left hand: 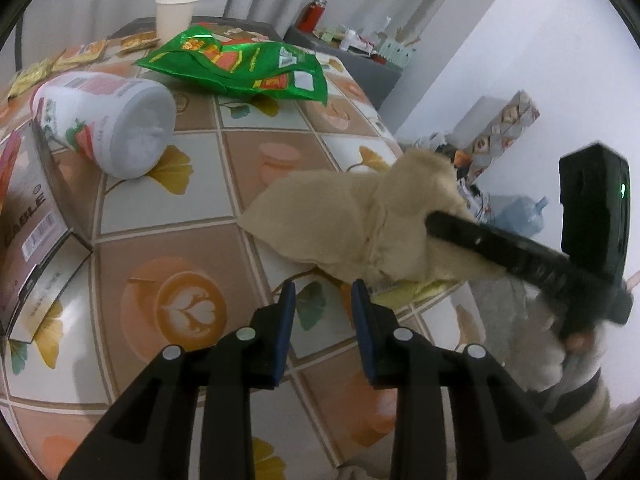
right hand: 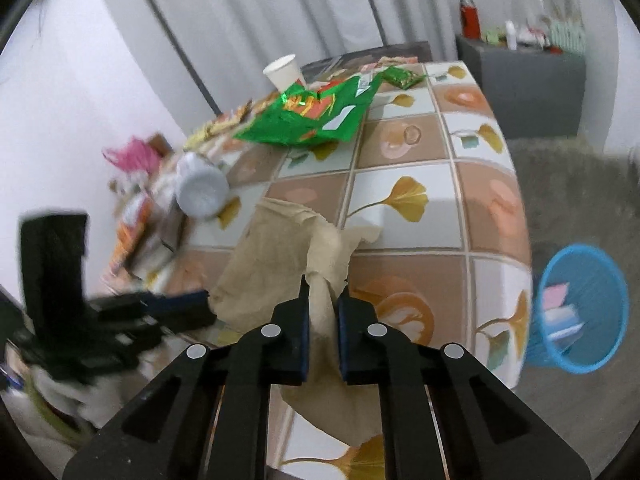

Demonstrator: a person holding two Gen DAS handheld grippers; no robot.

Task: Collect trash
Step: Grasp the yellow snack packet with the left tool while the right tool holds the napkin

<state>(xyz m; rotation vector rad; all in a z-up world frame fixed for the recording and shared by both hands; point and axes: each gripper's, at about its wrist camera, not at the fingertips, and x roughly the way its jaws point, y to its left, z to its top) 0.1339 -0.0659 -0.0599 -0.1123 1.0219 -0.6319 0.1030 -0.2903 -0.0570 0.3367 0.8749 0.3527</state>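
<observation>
Right wrist: claw (right hand: pixel 323 300) pinches crumpled tan napkin (right hand: pixel 280 256).

One cup (left hand: pixel 175 17), one green bag (left hand: pixel 236 66), one napkin (left hand: pixel 360 224), one bin (right hand: pixel 580 308).

Only one piece of writing can be read with any confidence: large pale letters spelling "ABLE", perhaps the end of a longer word, run sideways along the side of the cardboard box (left hand: pixel 28 232) at the left edge of the left wrist view. The print on the green snack bag (left hand: pixel 240 66) and white tub (left hand: pixel 104 120) is too blurred to read.
</observation>
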